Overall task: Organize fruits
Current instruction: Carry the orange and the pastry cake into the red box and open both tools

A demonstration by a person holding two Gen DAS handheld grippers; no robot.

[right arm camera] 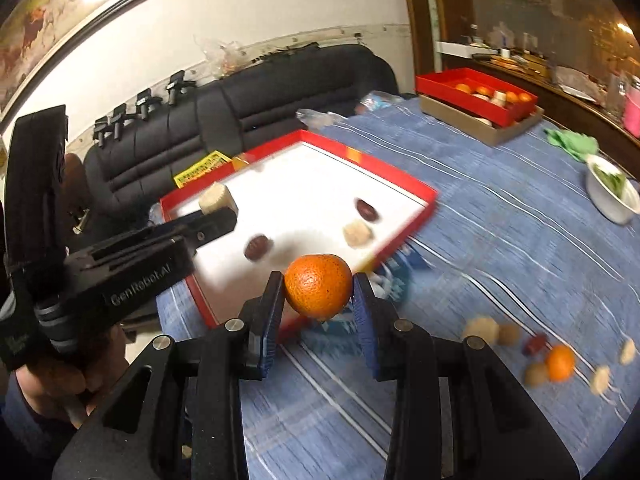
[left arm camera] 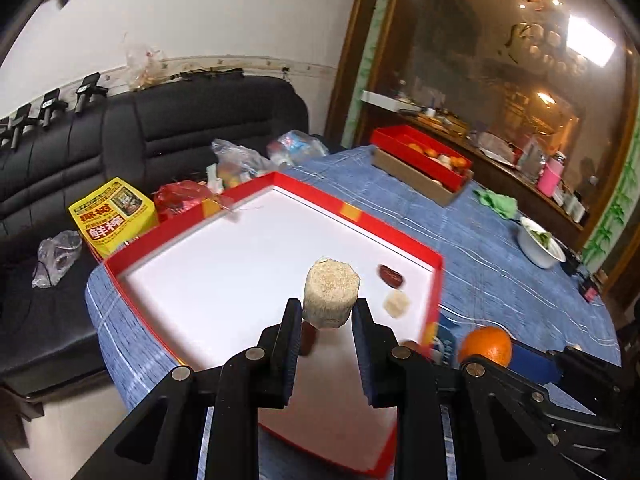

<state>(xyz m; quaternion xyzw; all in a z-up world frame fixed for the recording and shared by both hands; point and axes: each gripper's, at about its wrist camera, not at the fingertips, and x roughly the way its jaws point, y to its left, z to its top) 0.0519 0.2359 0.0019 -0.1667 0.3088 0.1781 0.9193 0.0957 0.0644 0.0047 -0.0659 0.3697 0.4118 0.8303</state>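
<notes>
— While hovering above the red tray (left arm camera: 434,280), what sits between the left gripper (left arm camera: 326,316) jaws?
— Pale grainy cylinder (left arm camera: 331,298), clamped upright, ready for lowering inside.
— And the right gripper (right arm camera: 319,294)?
— Closed on an orange (right arm camera: 318,286), just short of the tray's near rim; dates and pale cake beyond, loose pieces far right.

Both grippers were angled downward, the left gripper (left arm camera: 326,314) clamped on a pale cylinder, the right gripper (right arm camera: 318,298) clamped on an orange.
</notes>
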